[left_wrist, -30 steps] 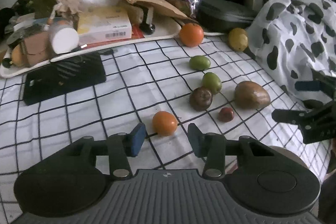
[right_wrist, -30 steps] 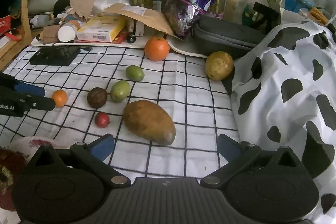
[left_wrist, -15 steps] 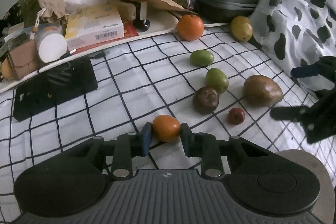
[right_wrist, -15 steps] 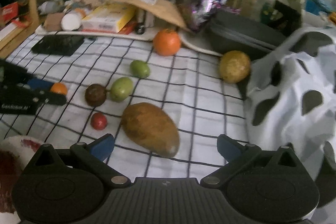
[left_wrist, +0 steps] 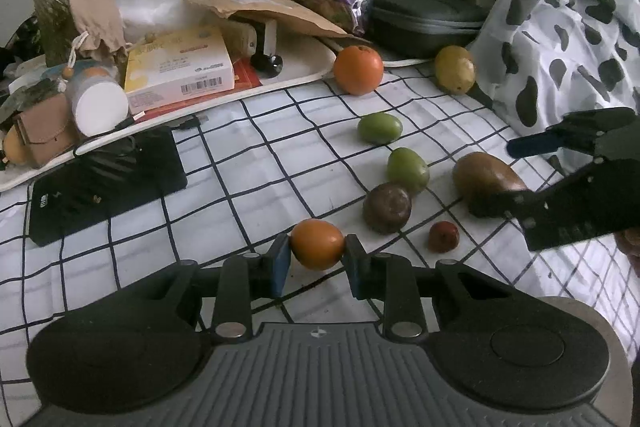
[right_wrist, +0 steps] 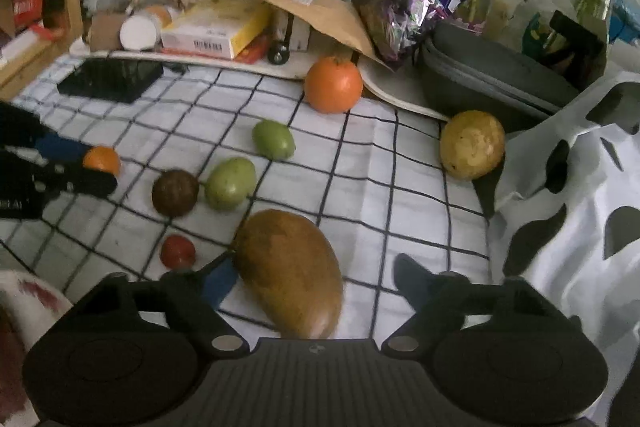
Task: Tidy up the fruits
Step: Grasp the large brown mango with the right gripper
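Several fruits lie on a checked cloth. My left gripper is shut on a small orange fruit, pads pressed to both its sides. Beyond it lie a dark brown round fruit, a small red fruit, two green fruits, a large orange and a yellow fruit. My right gripper straddles a big brown mango. Its jaws are closing, and a gap still shows at the right pad.
A white tray with boxes and a paper bag runs along the back. A black pad lies at the left, a grey case at the back, a cow-print cloth at the right. A stained white plate sits near left.
My left gripper has closed onto the small orange fruit. My right gripper has moved forward and down over the mango, and its jaws have narrowed.
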`<state>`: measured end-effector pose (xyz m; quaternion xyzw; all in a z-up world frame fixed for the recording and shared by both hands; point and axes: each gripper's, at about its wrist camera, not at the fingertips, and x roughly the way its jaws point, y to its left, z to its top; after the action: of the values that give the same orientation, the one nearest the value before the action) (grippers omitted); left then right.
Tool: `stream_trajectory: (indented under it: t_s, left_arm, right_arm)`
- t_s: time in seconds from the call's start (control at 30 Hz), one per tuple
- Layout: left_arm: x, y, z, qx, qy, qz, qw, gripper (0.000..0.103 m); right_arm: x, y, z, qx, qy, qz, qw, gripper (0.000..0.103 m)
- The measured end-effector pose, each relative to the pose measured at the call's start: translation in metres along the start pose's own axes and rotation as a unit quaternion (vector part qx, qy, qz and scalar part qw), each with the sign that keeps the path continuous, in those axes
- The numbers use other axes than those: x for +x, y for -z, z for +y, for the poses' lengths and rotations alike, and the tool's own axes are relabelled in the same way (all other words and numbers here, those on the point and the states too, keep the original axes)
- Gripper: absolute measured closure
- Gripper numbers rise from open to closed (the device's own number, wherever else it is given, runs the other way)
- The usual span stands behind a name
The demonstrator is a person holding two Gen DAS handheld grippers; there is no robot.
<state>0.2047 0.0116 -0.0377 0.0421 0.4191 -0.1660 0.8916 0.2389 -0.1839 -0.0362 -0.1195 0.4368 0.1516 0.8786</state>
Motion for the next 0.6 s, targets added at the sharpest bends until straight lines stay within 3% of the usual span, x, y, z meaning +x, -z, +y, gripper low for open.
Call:
stream_trajectory:
  t_s: [0.23,0.6]
  left_arm:
    - [-0.001,-0.001,0.000,-0.001,0.005,-0.001,1.0000,0.075]
    - [-0.011,0.000,-0.006,0.011,0.022,-0.017,0.9996,0.075]
  right_arm:
    - [0.006,-0.001,-0.002,0.032,-0.048,0.012,0.998,0.045]
    - [0.003,0.002,-0.003,0.065,-0.057,0.010,0.996,0.052]
